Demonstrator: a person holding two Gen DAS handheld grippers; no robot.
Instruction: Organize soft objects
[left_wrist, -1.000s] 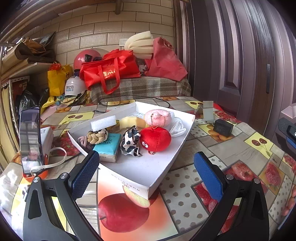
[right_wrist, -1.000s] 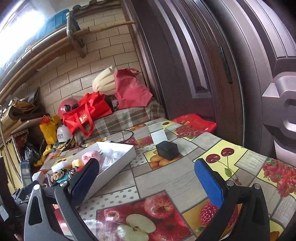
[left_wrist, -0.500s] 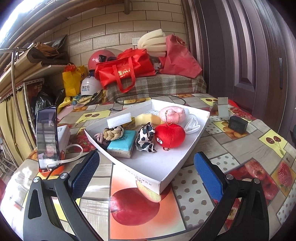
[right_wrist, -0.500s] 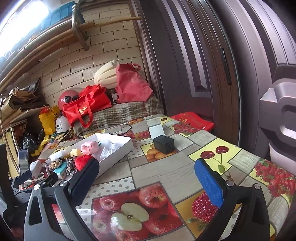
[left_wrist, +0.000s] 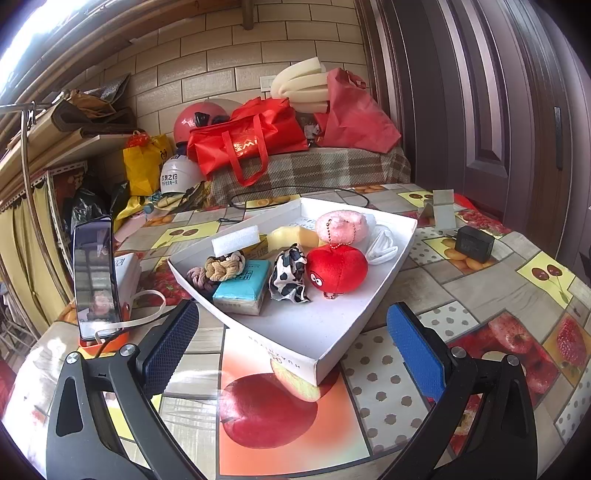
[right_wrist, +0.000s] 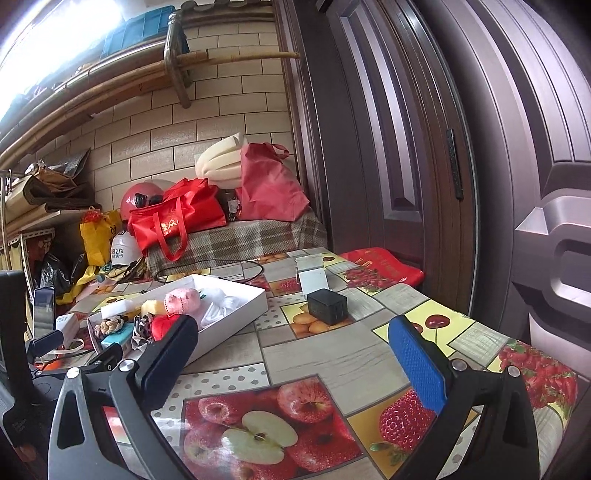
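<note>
Tray (left_wrist: 332, 325): white, shallow, centre of the left view, one corner toward the camera; all the soft things lie inside it, so nothing soft lies loose on the table (left_wrist: 480, 295) in either view.
Red plush (left_wrist: 336, 269): middle of the tray, touching the cow-print scrunchie (left_wrist: 288, 277) on its left.
Pink plush (left_wrist: 341, 227): behind the red one, toward the tray's far corner, beside a white cloth (left_wrist: 382, 243).
Tissue pack (left_wrist: 242, 290): left of the scrunchie, with braided scrunchies (left_wrist: 221, 267) just behind it.
Sponge (left_wrist: 291, 236) and foam block (left_wrist: 234, 240): along the tray's far-left wall.
Left gripper (left_wrist: 291, 343): jaws wide, empty, low in the frame, straddling the tray's near corner; likely lined up on the pile.
Right gripper (right_wrist: 291, 349): jaws wide, empty, over bare table at the right; the tray sits at centre left in its view.
Black box (left_wrist: 472, 243): hard, outside the tray at right.
Stage: fits either a gathered pile awaiting sorting or a finished collection; the pictures don't settle which.
</note>
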